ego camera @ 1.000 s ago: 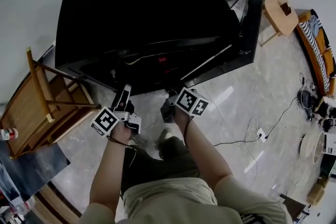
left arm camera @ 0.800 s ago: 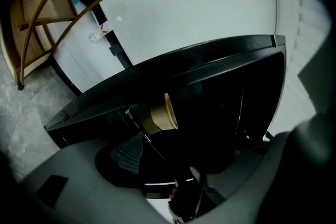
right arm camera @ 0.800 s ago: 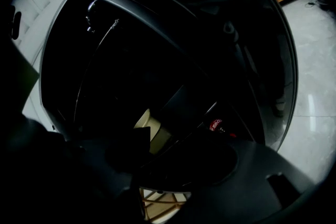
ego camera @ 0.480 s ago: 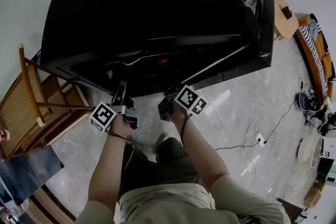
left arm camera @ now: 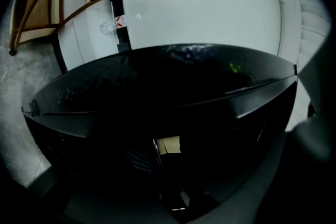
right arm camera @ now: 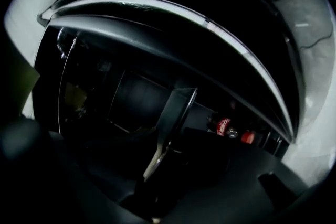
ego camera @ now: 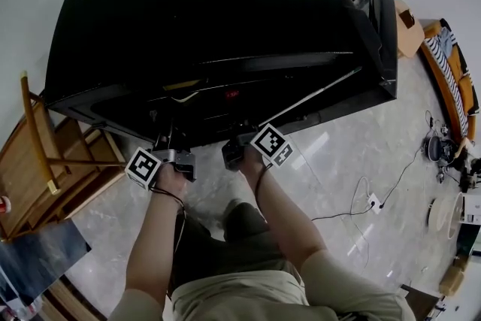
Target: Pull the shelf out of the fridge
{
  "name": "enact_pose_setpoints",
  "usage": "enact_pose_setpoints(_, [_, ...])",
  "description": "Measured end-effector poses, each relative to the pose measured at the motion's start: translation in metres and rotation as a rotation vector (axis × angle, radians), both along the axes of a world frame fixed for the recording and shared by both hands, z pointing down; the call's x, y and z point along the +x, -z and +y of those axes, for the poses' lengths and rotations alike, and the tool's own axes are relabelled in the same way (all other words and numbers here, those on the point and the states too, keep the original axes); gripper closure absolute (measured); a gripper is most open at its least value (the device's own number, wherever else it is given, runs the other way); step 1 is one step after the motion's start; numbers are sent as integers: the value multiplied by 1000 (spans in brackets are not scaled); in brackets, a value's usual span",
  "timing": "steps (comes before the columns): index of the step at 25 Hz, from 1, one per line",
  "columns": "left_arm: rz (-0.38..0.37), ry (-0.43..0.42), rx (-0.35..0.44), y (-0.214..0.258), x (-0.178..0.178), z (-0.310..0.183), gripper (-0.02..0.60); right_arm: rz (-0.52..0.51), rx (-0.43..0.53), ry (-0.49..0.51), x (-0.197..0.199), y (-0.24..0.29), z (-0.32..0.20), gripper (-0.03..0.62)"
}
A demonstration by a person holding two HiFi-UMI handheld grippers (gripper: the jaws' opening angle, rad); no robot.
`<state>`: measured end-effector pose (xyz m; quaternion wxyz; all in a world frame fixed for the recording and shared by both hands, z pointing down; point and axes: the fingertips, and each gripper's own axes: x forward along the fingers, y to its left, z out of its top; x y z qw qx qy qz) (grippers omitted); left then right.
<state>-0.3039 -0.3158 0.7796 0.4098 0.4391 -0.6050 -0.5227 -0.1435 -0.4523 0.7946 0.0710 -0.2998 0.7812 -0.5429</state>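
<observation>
The jaws of your left gripper (ego camera: 168,140) and right gripper (ego camera: 239,139) have just closed on the thin pale-rimmed shelf (right arm camera: 176,113) inside the black fridge (ego camera: 210,11); pull unevenly and it may skew, jam or slip free.

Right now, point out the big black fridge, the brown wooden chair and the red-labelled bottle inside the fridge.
big black fridge (ego camera: 210,11): head view, on its flat top.
brown wooden chair (ego camera: 22,177): head view, on its broad wooden panel.
red-labelled bottle (right arm camera: 223,126): right gripper view, on its red label.
</observation>
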Motion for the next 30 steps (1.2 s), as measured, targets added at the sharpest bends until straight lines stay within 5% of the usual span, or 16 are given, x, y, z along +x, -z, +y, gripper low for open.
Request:
enact_pose_setpoints(12, [24, 41, 61, -3, -12, -12, 511, -82, -68, -84, -8, -8, -29, 467])
enact_pose_setpoints(16, [42, 45, 55, -8, -11, -10, 561, -120, -50, -63, -12, -1, -28, 543])
enact_pose_setpoints(30, [59, 37, 76, -9, 6, 12, 566, -252, -168, -45, 12, -3, 2, 582])
